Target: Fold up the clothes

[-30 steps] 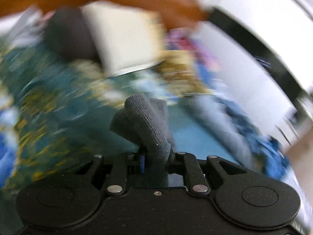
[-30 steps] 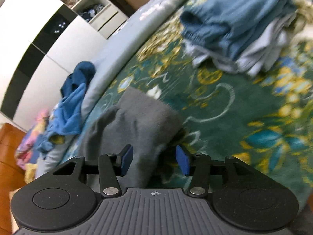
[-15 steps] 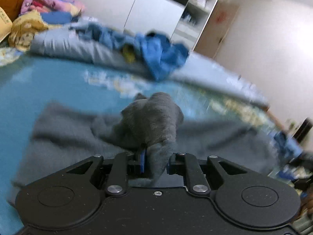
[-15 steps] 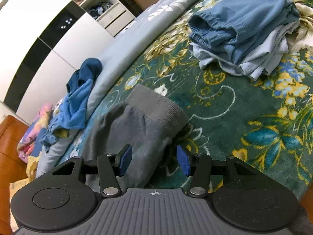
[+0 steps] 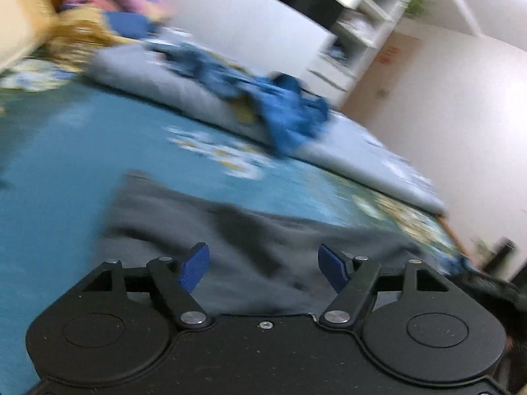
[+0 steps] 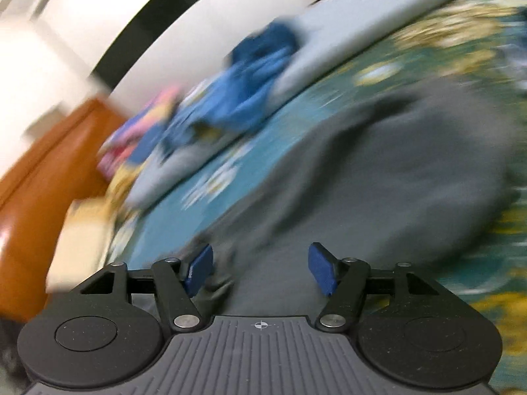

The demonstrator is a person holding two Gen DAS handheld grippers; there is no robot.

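Observation:
A grey knit garment [image 5: 250,237] lies spread on the teal floral bedspread [image 5: 49,171], blurred by motion. My left gripper [image 5: 265,268] hovers just over its near edge, open, with nothing between its blue pads [image 5: 194,265]. In the right wrist view the same grey garment [image 6: 411,164] stretches from the near edge toward the upper right. My right gripper [image 6: 260,268] is open above the garment's near part, its pads [image 6: 321,270] apart and holding nothing.
A heap of blue clothes [image 5: 283,108] rests on a grey rolled quilt [image 5: 184,89] at the far side of the bed; the blue clothes [image 6: 243,82] also show in the right wrist view. Pink and yellow bedding [image 5: 98,10] lies far left. White wardrobe [image 5: 263,23] behind. An orange headboard [image 6: 39,164] stands left.
My left gripper has let go of the grey garment and opened; the garment now lies flat. My right gripper stayed open and swung left along the garment, away from the folded pile.

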